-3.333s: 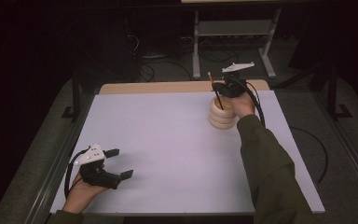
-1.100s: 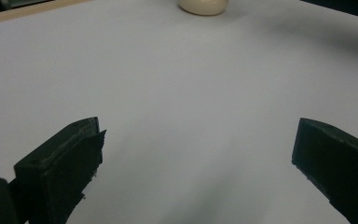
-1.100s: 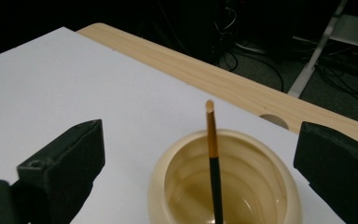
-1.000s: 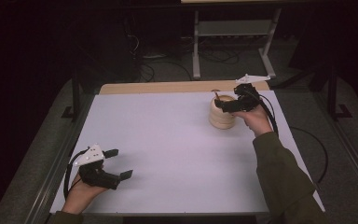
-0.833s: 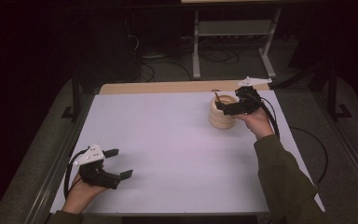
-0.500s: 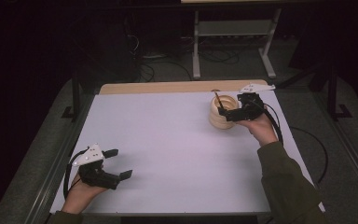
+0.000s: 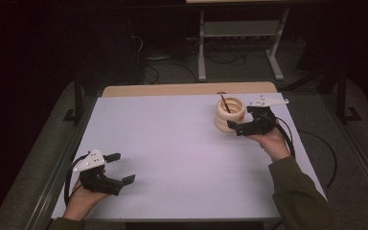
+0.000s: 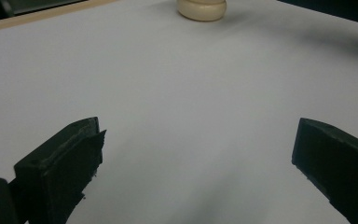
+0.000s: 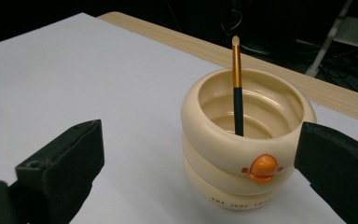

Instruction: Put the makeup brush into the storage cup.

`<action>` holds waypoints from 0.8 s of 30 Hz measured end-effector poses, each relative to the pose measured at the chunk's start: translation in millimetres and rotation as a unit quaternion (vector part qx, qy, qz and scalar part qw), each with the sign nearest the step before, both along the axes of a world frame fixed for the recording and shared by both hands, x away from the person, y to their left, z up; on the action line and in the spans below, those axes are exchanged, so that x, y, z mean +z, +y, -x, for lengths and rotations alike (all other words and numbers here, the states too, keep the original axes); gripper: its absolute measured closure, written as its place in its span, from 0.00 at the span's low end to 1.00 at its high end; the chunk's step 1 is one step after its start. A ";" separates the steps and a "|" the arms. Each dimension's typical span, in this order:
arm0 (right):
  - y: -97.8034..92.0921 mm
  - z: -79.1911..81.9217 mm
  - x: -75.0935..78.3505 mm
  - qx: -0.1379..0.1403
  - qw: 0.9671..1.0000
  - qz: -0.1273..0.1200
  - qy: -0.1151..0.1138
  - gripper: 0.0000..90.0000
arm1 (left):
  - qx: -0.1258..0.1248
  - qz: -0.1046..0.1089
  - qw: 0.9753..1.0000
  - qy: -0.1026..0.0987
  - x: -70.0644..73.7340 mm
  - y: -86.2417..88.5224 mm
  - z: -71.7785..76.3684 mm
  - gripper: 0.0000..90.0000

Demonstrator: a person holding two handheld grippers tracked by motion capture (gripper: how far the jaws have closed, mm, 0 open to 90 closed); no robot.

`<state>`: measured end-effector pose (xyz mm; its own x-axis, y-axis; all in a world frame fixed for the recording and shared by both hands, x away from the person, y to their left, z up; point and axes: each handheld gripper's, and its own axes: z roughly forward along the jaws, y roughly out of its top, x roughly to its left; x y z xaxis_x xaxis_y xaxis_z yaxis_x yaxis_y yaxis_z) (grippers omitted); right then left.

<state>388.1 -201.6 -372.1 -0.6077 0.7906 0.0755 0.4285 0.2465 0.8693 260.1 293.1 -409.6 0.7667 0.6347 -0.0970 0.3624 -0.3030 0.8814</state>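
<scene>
White table fills the middle of a dark room. Near its far right corner stands a cream cup with a pencil inside. Right gripper sits wide beside the cup. Left gripper rests wide too, well apart.

A pale desk in a dark room

The desk has a white top with a light wooden strip along its far edge. Beyond it, on the dark floor, stands a grey metal stand with splayed feet, and black cables lie loosely coiled beside it.
</scene>
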 end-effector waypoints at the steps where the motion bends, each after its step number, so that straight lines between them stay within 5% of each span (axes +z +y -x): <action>1: -0.4 1.5 -0.7 0.001 1.000 -0.001 -0.003 0.01 | 0.000 -0.003 1.000 0.000 0.2 0.5 0.1 0.01; 24: -25.1 42.0 -3.5 0.001 1.000 -0.012 -0.019 0.01 | 0.001 -0.004 1.000 -0.002 0.0 1.1 0.4 0.01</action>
